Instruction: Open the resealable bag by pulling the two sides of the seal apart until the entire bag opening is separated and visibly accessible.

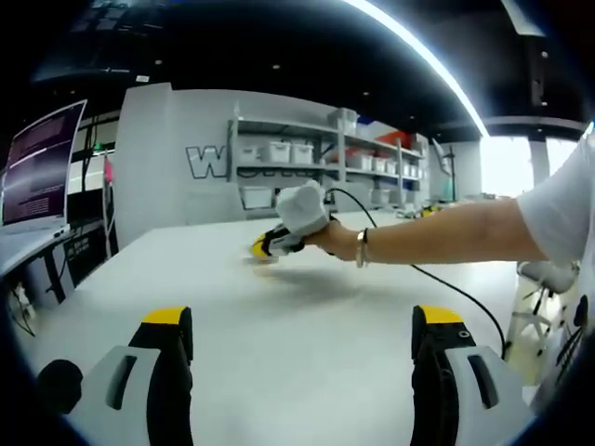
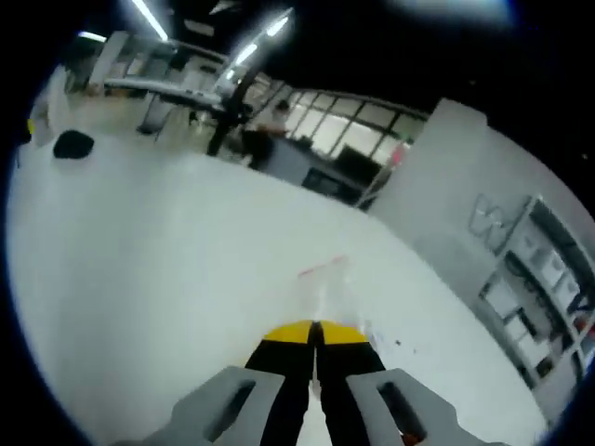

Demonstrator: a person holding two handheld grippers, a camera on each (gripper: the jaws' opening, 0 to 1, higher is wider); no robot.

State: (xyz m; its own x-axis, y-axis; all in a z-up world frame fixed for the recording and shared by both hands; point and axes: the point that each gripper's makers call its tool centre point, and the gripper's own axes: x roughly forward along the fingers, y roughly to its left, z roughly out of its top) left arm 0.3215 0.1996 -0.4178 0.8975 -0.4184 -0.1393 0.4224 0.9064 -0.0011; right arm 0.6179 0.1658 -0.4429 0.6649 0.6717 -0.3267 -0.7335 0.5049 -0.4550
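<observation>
Right gripper (image 2: 313, 327) jaws closed by the bag (image 2: 327, 283) on the table (image 2: 139, 242), grip uncertain; left gripper (image 1: 302, 321) wide open, empty; seal unopened.

Left claw (image 1: 304, 325) has its 2 jaws spread wide. Right claw (image 2: 315, 327) has its jaws pressed together, a gloved hand (image 1: 302, 212) gripping it, forearm outstretched.
</observation>
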